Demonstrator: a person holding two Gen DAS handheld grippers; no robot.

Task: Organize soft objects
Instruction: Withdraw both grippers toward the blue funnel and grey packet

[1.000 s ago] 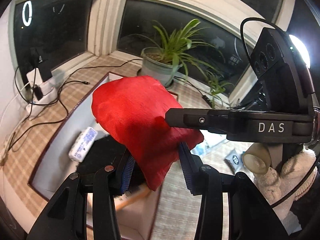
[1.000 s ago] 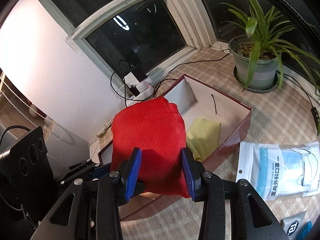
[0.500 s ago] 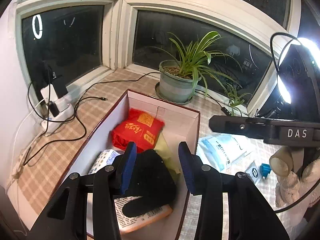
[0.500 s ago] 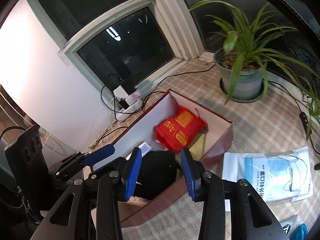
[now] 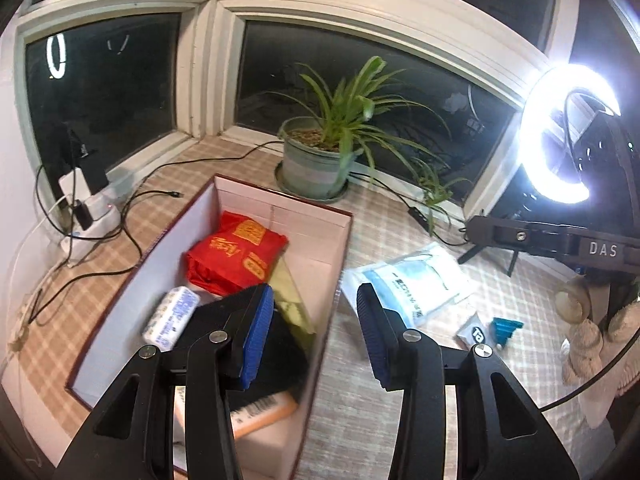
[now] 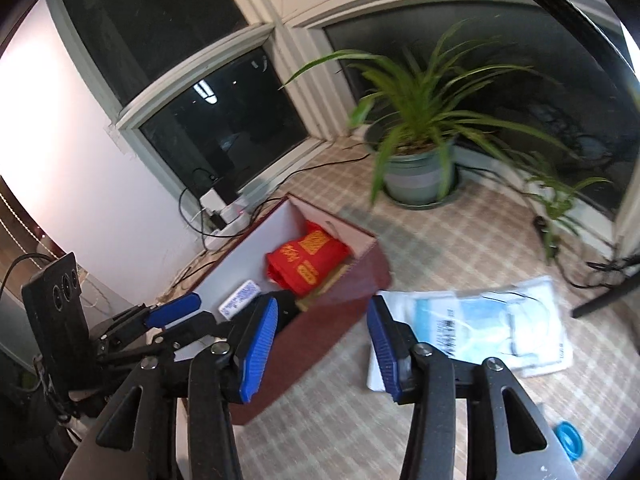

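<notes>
1. Left tool: jaws part-open, nothing between them, hanging over the near right wall of the box, lower centre of the left view.
2. Right tool: jaws have just been opening, empty, blue pads apart; through the gap, the dark red outer wall of the box and the tabletop.
3. Red cloth bag with gold print lies inside the box at its far end, mid-frame in both views. Task's thing is already stowed.
4. Step in hand, by my read: release is done and the next soft item gets picked. Likely candidate is the face mask pack, flat on the tabletop just right of the box, right of the right tool.
5. To do it well: approach low, pinch one edge of the pack since it lies flat and its plastic looks slippery, lift clear of the box wall before moving over.
6. Box contents: red bag at the far end, yellow-green cloth beside it on the right, white tissue pack against the left wall, a black soft item at the near end partly behind the left tool, an orange-edged packet under it.
7. Free room looks tight; the far right corner is barest.
8. Outside: potted plant beyond the box, small sachet and blue piece at lower right.
</notes>
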